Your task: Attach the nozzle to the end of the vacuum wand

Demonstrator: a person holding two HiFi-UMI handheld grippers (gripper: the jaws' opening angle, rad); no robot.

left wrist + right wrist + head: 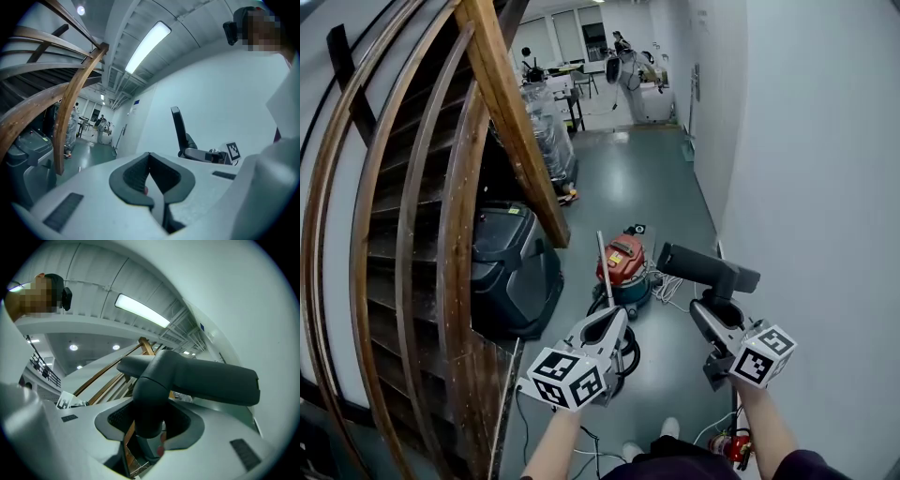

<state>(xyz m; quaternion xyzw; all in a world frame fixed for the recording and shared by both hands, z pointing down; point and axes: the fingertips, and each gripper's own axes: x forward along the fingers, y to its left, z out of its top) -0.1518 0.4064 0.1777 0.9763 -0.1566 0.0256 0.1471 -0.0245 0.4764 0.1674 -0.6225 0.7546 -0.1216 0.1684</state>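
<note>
My right gripper [713, 307] [150, 416] is shut on the neck of a dark T-shaped nozzle [707, 264] [187, 380], whose wide head lies crosswise above the jaws. The left gripper view shows the same nozzle [178, 129] standing up at the right. The left gripper [615, 321] [149, 161] is shut with nothing between its pads. It hovers at the lower left of the red canister vacuum [622, 262] on the floor. A thin pale wand [604, 267] rises in front of the vacuum, just beyond the left gripper's tips. Whether it touches them is unclear.
A curved wooden stair railing [459, 216] fills the left. Under it sits a black machine [511, 272]. A white wall [825, 187] runs close on the right. A black hose [630, 354], cables and a small red object [736, 446] lie near the person's feet.
</note>
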